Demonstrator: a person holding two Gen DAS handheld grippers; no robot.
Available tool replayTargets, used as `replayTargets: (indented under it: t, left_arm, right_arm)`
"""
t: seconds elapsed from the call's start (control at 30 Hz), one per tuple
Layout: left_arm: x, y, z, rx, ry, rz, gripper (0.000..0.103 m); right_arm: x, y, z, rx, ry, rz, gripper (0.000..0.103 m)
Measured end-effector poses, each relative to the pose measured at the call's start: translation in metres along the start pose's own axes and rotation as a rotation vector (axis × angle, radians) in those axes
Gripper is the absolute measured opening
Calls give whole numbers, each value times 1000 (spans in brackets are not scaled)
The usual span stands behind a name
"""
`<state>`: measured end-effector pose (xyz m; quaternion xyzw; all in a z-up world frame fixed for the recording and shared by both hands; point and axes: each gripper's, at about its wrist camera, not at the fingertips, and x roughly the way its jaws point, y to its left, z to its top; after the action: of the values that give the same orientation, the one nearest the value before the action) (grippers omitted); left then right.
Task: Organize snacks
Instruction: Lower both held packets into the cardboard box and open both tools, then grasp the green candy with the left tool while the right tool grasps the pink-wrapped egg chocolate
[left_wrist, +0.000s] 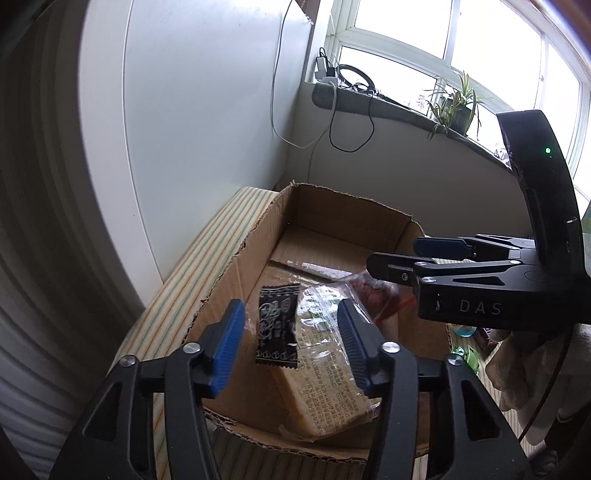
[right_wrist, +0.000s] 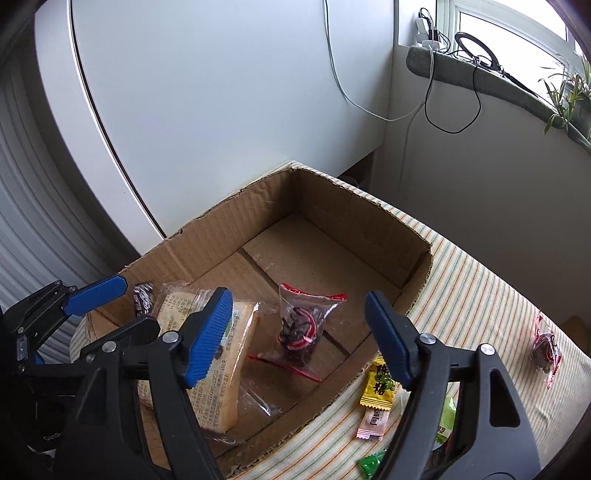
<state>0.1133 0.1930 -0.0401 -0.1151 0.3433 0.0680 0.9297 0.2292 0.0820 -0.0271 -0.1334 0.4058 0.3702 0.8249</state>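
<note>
1. The small black printed snack sachet (left_wrist: 277, 325) is lying in the open brown cardboard box (left_wrist: 236, 258), leaning on the clear-wrapped pale wafer block (left_wrist: 325, 380).
2. The left tool (left_wrist: 291, 347) is hovering there, jaws apart, empty.
3. The right tool (right_wrist: 299, 336) is gaping too.

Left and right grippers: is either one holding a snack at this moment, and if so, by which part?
Nothing is held. The left gripper and right gripper are both open above the cardboard box; the black packet lies loose between the left fingers.

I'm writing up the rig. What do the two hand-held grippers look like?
Both the left hand-held gripper and the right hand-held gripper have black frames, silver pivot screws and ribbed blue pads. The right one's body carries "DAS" lettering and a green light.
</note>
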Motion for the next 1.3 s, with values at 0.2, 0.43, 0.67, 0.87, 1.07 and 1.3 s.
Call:
replayTargets:
  t: [0.2, 0.43, 0.67, 0.87, 1.07, 1.3]
  left_arm:
    - [-6, -1, -1, -5, -6, 2, 54]
    - [-20, -6, -2, -8, -25, -4, 54]
    - [-35, -29, -7, 16, -39, -35, 54]
    - [-42, -55, -13, 43, -42, -83, 54]
    - [-46, -84, -24, 74, -32, -131, 54]
    - [-46, -116, -39, 111, -11, -198, 54]
  right_arm:
    - [-13, 0, -2, -2, -11, -13, 77]
    - [-41, -5, -15, 4, -32, -17, 77]
    - [-86, -28, -42, 28, -59, -46, 77]
    - [-131, -64, -78, 86, -79, -79, 77]
    - [-173, -104, -122, 151, -91, -128, 78]
    - [-223, -153, -179, 229, -111, -230, 83]
